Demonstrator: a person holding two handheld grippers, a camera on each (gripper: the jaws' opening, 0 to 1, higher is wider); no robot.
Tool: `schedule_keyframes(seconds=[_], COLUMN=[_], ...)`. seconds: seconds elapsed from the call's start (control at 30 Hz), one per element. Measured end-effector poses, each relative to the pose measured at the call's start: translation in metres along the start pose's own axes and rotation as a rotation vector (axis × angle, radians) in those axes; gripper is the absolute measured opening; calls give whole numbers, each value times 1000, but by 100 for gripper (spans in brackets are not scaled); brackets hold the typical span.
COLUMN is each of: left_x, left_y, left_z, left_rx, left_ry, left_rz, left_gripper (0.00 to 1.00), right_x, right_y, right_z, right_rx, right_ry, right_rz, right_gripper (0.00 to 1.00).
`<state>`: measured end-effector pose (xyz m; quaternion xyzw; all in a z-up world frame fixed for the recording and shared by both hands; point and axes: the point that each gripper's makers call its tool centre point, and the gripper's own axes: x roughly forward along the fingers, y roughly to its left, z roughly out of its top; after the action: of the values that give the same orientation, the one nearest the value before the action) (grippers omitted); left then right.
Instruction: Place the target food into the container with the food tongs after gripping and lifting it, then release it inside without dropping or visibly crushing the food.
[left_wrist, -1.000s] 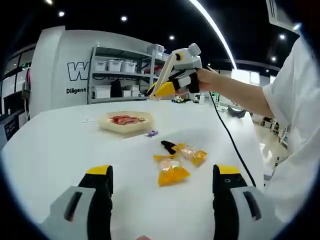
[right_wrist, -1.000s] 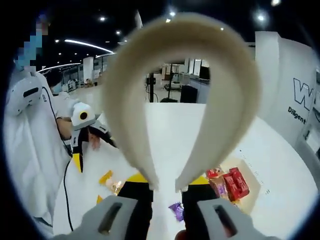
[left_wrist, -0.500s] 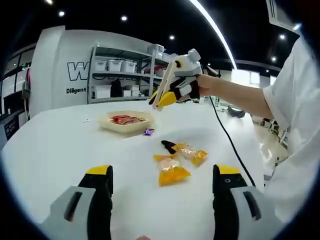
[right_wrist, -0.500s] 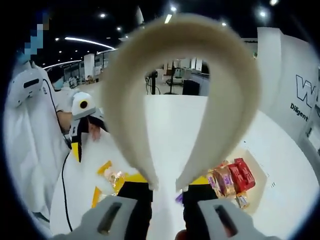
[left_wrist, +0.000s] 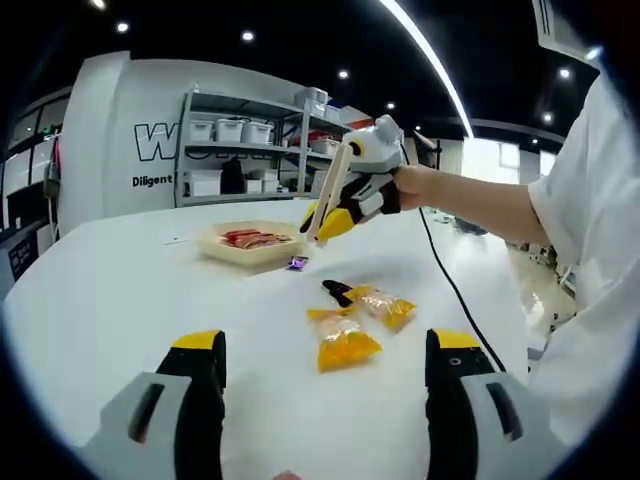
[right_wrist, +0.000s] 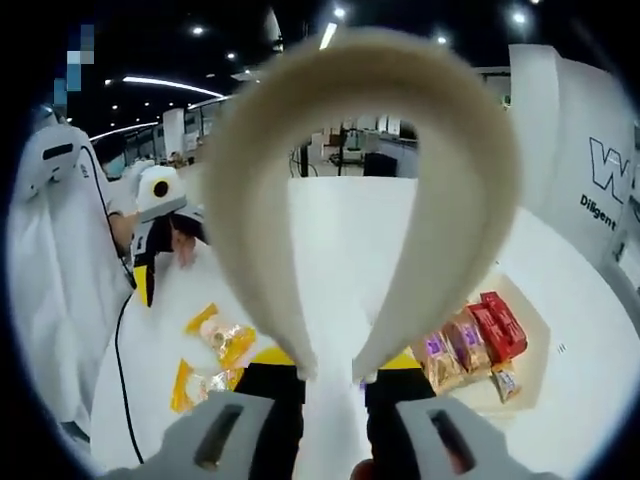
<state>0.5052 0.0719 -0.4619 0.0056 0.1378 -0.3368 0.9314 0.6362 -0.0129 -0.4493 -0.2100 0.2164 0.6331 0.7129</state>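
We are holding the right gripper (left_wrist: 335, 215) raised above the white table (left_wrist: 120, 290), jaws clamped on the cream food tongs (right_wrist: 365, 180), whose tips are pointing down near the beige container (left_wrist: 250, 245). The left gripper (left_wrist: 325, 385) is hovering low, jaws spread and empty. We are counting two yellow snack packets (left_wrist: 345, 340) and one small purple candy (left_wrist: 297, 263) beside the container. Wall lettering is reading "Diligent".

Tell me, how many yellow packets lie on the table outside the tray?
2: one yellow packet nearer the left gripper, the other just beyond it toward the person. None seems hidden.
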Motion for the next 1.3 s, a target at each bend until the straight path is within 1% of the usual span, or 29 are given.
schedule_keyframes(seconds=[0.5,0.63,0.73,0.97,1.1,1.17,1.23,1.3], left_x=[-2,-2,-2,-2,-2,-1,-1,-1], left_y=[2,2,3,3,4,4,4,4], left_z=[0,0,-1,0,-1,-1,-1,-2], left_rx=[2,2,2,2,0,-1,-2,-3], left_ry=[3,3,5,3,4,6,5,5], left_rz=[7,7,8,7,7,6,6,5], left_gripper=[81,81,81,81,81,81,81,81], right_x=[18,20,21,21,20,20,21,23], right_y=[-10,-16,-20,-24,-23,-24,-23,-22], right_z=[-20,-22,-26,-25,-20,-21,-23,-26], right_rx=[33,44,42,43,-5,-22,-59,-69], right_ry=[45,45,59,34,16,25,37,50], right_rz=[-26,-43,-61,-75,-82,-86,-87,-82], right_gripper=[18,18,18,18,18,18,18,18])
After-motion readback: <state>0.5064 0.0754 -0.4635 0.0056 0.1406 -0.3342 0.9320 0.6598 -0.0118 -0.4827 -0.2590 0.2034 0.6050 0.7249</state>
